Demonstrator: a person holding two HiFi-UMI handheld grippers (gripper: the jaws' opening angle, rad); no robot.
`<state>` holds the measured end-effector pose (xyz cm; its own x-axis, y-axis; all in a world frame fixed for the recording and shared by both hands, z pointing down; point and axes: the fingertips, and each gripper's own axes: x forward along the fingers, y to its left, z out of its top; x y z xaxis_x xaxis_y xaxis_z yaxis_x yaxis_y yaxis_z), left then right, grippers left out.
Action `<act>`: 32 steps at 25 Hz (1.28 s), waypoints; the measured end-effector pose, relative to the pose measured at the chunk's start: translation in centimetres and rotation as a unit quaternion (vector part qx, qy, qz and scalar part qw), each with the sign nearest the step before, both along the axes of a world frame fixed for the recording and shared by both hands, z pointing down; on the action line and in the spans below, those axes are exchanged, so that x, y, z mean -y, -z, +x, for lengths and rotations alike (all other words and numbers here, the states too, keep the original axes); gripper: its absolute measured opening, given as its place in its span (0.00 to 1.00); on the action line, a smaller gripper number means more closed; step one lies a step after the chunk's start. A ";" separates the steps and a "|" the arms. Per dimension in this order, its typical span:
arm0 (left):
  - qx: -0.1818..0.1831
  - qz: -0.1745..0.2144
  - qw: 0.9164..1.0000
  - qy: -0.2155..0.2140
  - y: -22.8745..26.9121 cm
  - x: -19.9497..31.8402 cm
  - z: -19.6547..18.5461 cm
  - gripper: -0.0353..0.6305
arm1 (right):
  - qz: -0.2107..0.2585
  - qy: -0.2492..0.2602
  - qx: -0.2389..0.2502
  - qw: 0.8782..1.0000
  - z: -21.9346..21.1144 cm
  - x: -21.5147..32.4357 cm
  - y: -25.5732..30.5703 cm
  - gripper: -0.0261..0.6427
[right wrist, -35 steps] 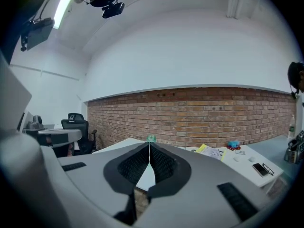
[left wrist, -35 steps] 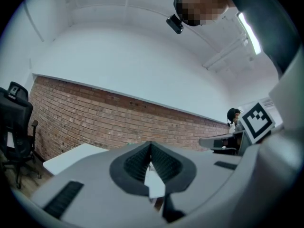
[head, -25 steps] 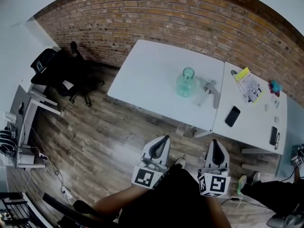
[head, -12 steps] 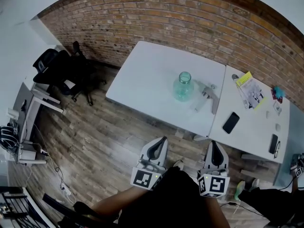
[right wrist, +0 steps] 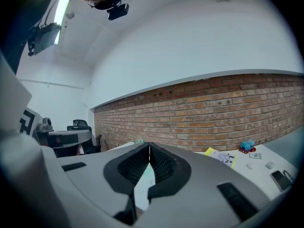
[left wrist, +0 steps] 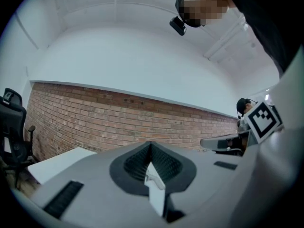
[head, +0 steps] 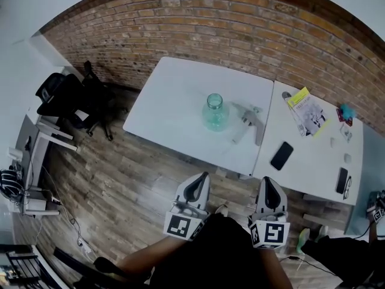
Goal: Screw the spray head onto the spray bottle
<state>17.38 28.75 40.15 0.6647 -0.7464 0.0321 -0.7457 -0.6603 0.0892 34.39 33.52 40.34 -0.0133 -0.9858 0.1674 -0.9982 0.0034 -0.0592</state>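
Note:
A clear greenish spray bottle [head: 215,112] with an uncapped neck stands upright on the white table [head: 174,101]. Just right of it lies the grey spray head [head: 249,117] with its tube. My left gripper [head: 203,177] and right gripper [head: 268,181] hover side by side over the wooden floor, short of the table's near edge and well apart from bottle and head. Both are shut with nothing between the jaws. In the left gripper view the left gripper [left wrist: 150,143] hides the bottle. In the right gripper view a sliver of the bottle top [right wrist: 138,140] shows above the right gripper [right wrist: 148,145].
A second white table [head: 313,155] adjoins on the right, carrying a yellow booklet [head: 306,111], a black phone [head: 281,155], a turquoise item [head: 345,112] and small bits. Black office chairs [head: 66,98] stand at the left by the brick wall [head: 240,35]. A person's shoe [head: 304,235] is at lower right.
The table, bottle and spray head have shifted leftward and nearer in the head view as I came closer. Both grippers stay shut, side by side.

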 end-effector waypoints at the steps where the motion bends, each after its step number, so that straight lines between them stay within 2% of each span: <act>1: -0.001 0.000 1.000 -0.003 0.0 0.0 0.5 0.06 | -0.001 -0.001 0.001 1.000 0.4 0.0 0.0 0.05; 5: -0.003 -0.001 1.000 -0.013 0.3 -0.1 1.9 0.06 | -0.004 -0.002 0.009 1.000 1.6 0.2 -0.4 0.05; 10: 0.004 -0.007 1.000 0.000 0.1 0.2 1.9 0.06 | -0.005 0.001 0.017 1.000 2.1 0.3 -0.7 0.05; 19: 0.002 -0.014 1.000 -0.008 0.0 -0.6 2.9 0.06 | -0.011 -0.002 0.020 1.000 2.6 -0.9 -1.4 0.05; 24: -0.019 -0.017 0.999 -0.022 0.0 -0.4 3.6 0.06 | -0.014 -0.007 0.014 1.000 2.8 -1.1 -1.3 0.05; 32: -0.018 -0.011 0.999 -0.047 0.1 0.2 4.8 0.06 | -0.005 -0.028 0.011 1.000 3.8 -0.3 -1.0 0.05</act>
<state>22.17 28.57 40.01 0.7330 -0.6799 0.0230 -0.6765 -0.7249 0.1300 38.22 33.85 41.32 0.0374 -0.9835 0.1768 -0.9953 -0.0524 -0.0809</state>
